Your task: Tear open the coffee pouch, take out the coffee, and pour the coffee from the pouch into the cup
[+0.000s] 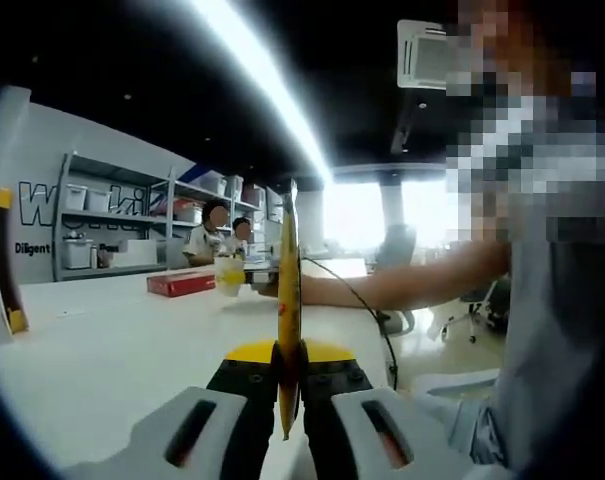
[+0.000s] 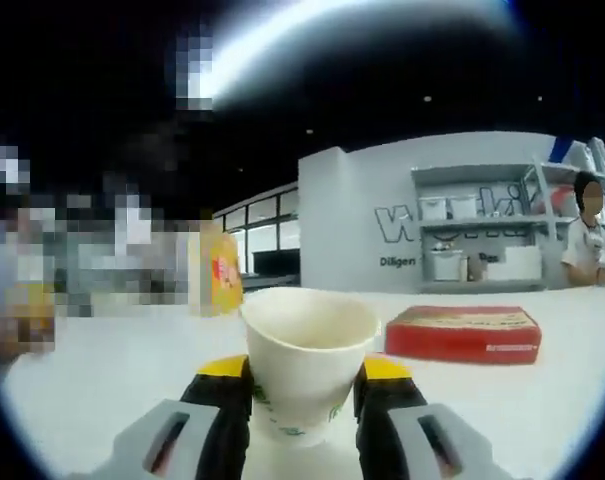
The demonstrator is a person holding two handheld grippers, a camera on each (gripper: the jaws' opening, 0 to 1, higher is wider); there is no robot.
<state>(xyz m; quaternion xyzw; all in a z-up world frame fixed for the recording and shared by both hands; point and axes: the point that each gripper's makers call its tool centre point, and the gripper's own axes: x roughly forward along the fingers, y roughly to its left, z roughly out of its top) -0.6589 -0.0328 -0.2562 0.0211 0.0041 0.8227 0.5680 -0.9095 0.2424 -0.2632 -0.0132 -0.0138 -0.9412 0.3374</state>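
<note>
In the left gripper view, the left hand-held gripper [image 1: 289,400] is clamped on a thin yellow coffee pouch [image 1: 288,300], held edge-on and upright above the white desk [image 1: 102,360]. In the right gripper view, the right hand-held gripper [image 2: 307,400] grips a white paper cup [image 2: 307,355] around its lower body, mouth up and looking empty. The pouch also shows there at far left, yellow and partly blurred [image 2: 220,268].

Just past the cup a flat red box [image 2: 462,333] lies on the desk. Farther off stand grey shelves [image 2: 482,225] with white bins against a wall, and a seated person [image 1: 210,240].

Whether the pouch is already torn cannot be told. The likely risks: the pouch is pinched along a narrow strip, so it may twist or slip during tearing and scatter coffee. The paper cup is soft, so a hard squeeze could dent it, and pouring from well apart could miss its mouth.
</note>
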